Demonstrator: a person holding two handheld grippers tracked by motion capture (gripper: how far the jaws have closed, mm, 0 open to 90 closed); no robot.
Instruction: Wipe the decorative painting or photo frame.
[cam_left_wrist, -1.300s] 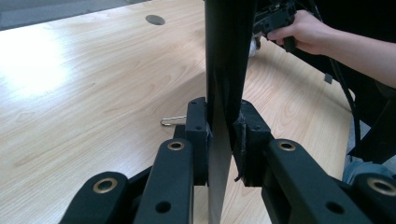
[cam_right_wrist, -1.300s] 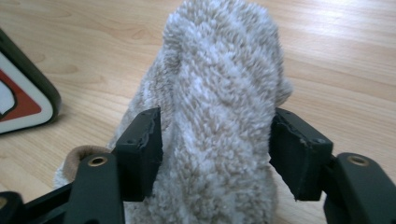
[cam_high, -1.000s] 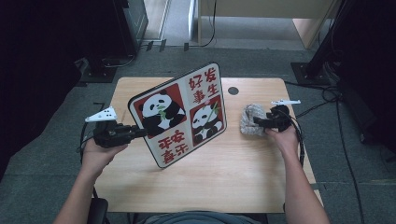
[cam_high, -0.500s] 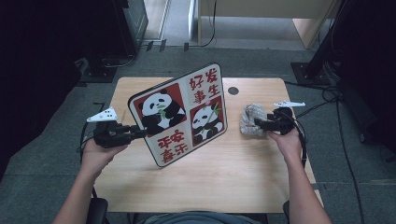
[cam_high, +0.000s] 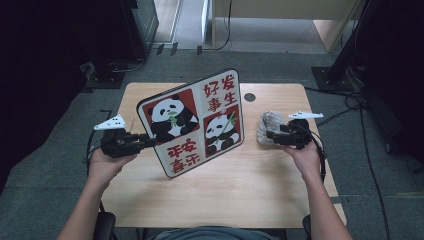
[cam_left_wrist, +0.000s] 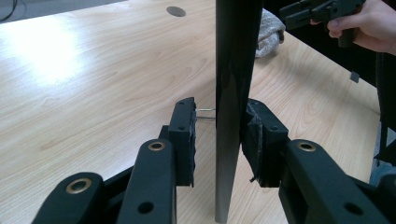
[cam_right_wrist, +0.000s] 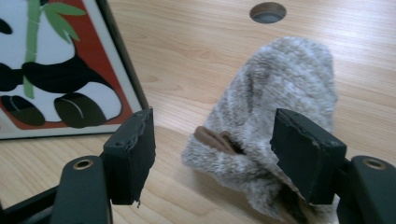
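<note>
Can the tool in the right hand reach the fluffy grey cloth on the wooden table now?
Probably yes: the right tool stands open just before the fluffy grey cloth, with nothing between them.

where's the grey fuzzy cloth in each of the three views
High view: the grey fuzzy cloth lies right of centre on the table, just left of the right hand-held gripper.
Left gripper view: the cloth peeks out at top, right of the panda board's edge.
Right gripper view: the cloth sits centre-right, between the jaws.
Shared landmark: the round hole in the table, beyond the cloth.
</note>
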